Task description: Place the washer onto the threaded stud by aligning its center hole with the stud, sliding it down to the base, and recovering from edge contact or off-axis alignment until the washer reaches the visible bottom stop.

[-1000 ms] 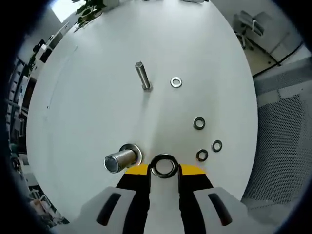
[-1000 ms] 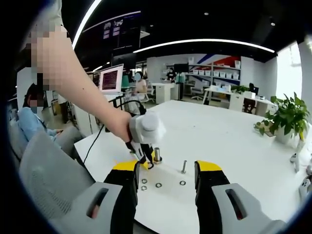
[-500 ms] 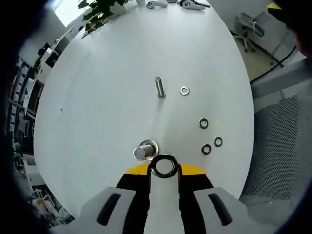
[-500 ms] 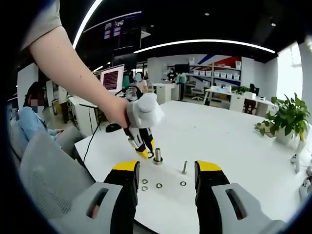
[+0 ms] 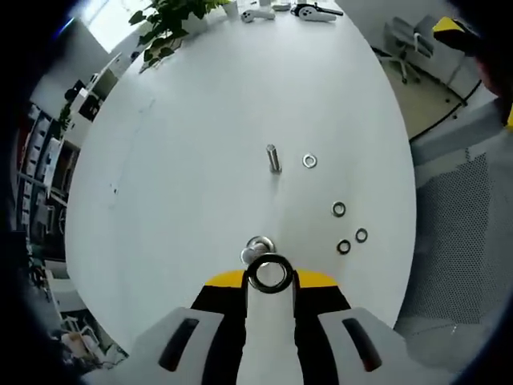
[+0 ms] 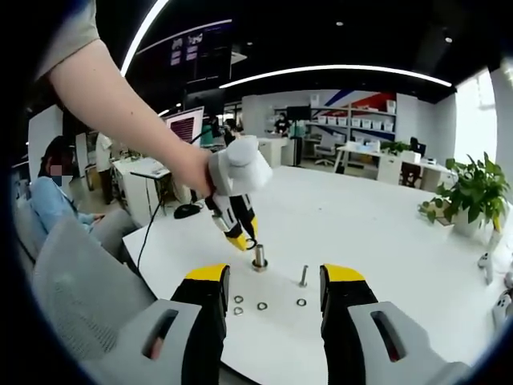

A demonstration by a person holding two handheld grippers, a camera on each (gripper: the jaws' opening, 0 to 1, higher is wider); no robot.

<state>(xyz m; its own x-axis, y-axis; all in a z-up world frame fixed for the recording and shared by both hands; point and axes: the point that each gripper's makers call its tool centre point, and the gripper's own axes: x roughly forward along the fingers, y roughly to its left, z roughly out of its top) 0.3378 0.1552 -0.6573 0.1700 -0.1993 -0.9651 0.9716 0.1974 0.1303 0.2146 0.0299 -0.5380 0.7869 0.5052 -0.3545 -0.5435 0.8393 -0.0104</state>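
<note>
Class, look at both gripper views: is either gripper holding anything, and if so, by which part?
The left gripper holds a washer, pinched by its outer rim between the jaw tips, its hole facing the camera, just above the thick stud. The right gripper is open and holds nothing.

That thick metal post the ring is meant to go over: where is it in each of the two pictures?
Left gripper view: the thick stud sits low centre, just beyond the washer held in the left tongs.
Right gripper view: it stands centre, below the left tongs.
Shared landmark: the thin bolt nearby.
</note>
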